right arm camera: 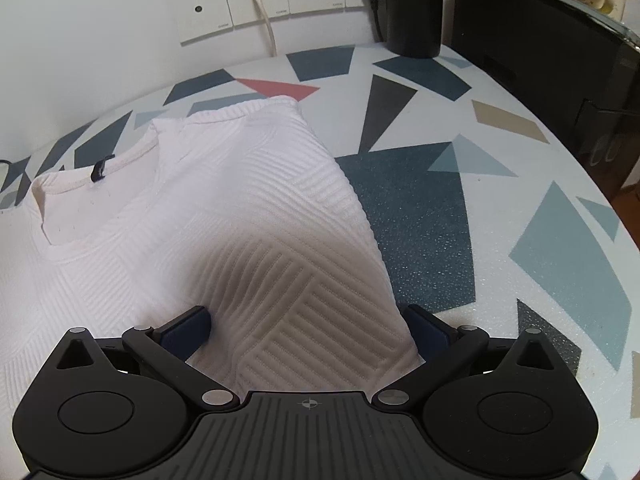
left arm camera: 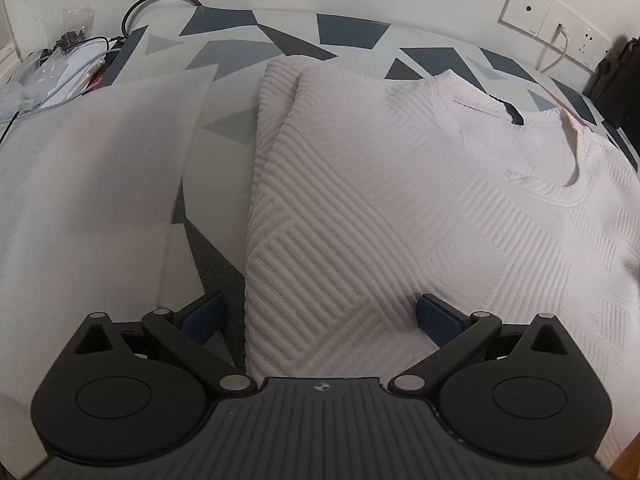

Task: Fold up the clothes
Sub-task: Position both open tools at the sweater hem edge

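A white ribbed T-shirt [left arm camera: 400,200] lies flat on the patterned table, its sides folded in and its collar [left arm camera: 516,120] at the far end. My left gripper [left arm camera: 320,316] stands open over the shirt's near left edge, one finger on the table and one on the cloth. In the right wrist view the same shirt [right arm camera: 224,208] fills the left half, collar [right arm camera: 96,172] far left. My right gripper [right arm camera: 308,328] is open and straddles the shirt's near right edge, with one blue pad [right arm camera: 188,328] on the cloth and the other off it.
A plain white folded cloth [left arm camera: 88,184] lies left of the shirt. Cables and clutter [left arm camera: 68,64] sit at the far left corner. Wall sockets [right arm camera: 264,4], a black cylinder [right arm camera: 414,8] and a black box [right arm camera: 540,52] stand at the back right. The table edge [right arm camera: 624,240] curves at right.
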{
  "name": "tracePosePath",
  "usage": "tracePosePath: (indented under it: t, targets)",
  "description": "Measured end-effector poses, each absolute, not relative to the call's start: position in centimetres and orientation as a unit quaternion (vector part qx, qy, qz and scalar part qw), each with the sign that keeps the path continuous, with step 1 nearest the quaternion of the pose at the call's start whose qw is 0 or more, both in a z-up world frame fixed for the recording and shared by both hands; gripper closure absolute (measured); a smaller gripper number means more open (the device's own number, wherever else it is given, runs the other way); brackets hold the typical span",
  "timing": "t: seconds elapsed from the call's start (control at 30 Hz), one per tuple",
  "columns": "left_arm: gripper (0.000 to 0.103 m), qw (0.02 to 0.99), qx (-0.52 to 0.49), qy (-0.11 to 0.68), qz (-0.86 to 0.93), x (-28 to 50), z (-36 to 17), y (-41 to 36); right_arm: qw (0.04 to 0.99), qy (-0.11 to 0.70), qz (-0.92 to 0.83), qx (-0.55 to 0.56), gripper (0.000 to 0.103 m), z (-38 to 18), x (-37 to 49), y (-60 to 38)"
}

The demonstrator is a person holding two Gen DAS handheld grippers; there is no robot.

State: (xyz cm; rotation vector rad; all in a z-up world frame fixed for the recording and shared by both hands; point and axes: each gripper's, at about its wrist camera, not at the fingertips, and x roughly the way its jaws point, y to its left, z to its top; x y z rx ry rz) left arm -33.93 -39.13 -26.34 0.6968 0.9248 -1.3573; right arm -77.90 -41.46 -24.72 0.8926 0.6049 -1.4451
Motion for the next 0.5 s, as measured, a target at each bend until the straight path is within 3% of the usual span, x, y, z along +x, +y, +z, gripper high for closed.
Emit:
tracePosePath:
  t: [0.5]
  targets:
    - [0.0, 0.635, 0.293, 0.393, -0.597, -34.07, -26.48, -38.74, 0.623, 0.257, -0.639, 0.371, 0.001, -24.93, -77.45, -41.03]
